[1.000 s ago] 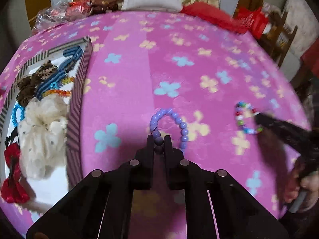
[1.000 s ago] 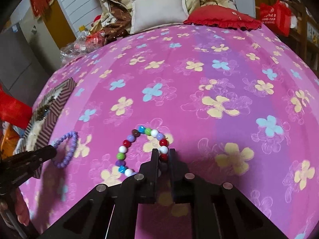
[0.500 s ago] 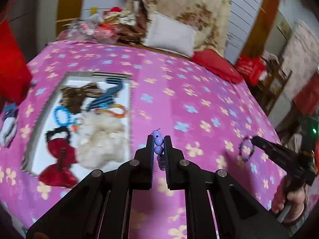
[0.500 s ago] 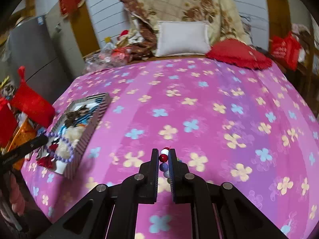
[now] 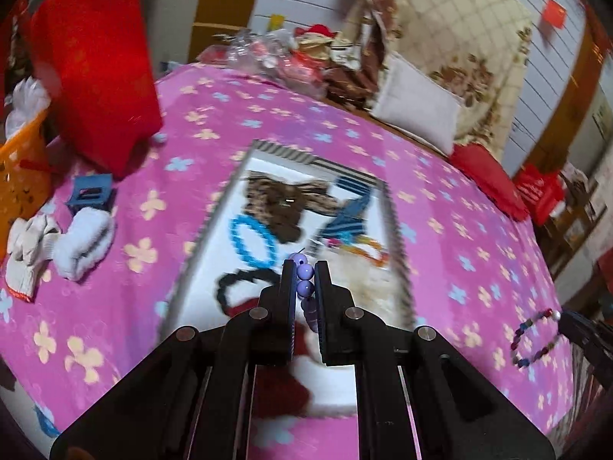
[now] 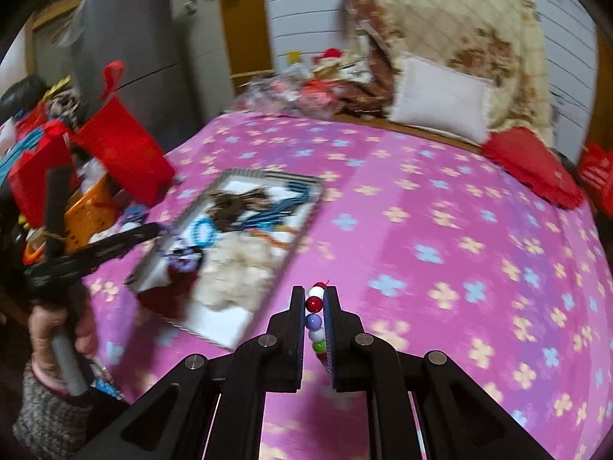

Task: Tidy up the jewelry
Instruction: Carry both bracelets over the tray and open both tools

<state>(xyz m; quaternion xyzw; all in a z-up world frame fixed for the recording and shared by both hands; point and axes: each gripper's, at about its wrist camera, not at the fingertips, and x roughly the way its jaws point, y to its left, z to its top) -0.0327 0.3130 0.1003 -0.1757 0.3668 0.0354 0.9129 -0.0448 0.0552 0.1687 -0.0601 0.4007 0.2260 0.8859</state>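
My left gripper is shut on a purple bead bracelet, held in the air over the near half of the striped box. In the right wrist view the purple bead bracelet hangs from the left gripper above that striped box. My right gripper is shut on a multicoloured bead bracelet, above the pink flowered cover right of the box. The left wrist view shows the multicoloured bead bracelet dangling at the far right.
Inside the box lie a blue bead bracelet, a brown bow, a cream scrunchie and a red bow. White gloves, a red bag and an orange basket sit left of the box. Pillows line the far edge.
Both grippers lifted their bracelets off the cover and swung left. The left one now hangs over the box; the right one has come nearer to it.
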